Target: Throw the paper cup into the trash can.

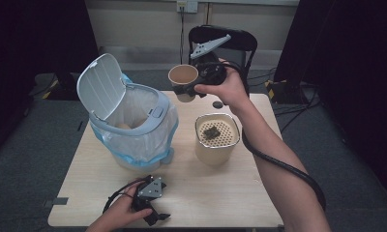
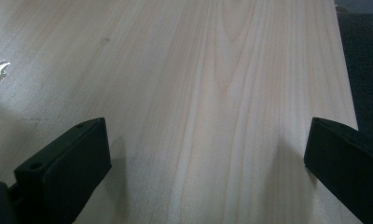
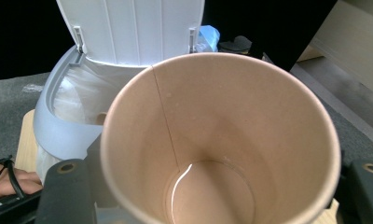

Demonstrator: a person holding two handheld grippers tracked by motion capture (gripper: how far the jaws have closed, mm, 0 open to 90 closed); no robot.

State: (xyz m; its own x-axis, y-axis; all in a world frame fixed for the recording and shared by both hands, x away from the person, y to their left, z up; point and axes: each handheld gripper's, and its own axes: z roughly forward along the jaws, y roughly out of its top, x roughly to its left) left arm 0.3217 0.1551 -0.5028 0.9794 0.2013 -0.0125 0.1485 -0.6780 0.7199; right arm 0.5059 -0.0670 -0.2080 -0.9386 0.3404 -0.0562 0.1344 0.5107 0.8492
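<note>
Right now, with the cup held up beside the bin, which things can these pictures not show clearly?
- Bin contents: in the high view its white liner and rim hide most of the inside.
- Cup outside: in the right gripper view the camera looks into its mouth, so the wall where the jaws meet it is hidden.
- Dark bits on the strainer: too small in the high view to identify.
- Left gripper: its jaw tips are cut off at the high view's bottom edge.

No text, label, brand, number or sign can be read on anything here.
</note>
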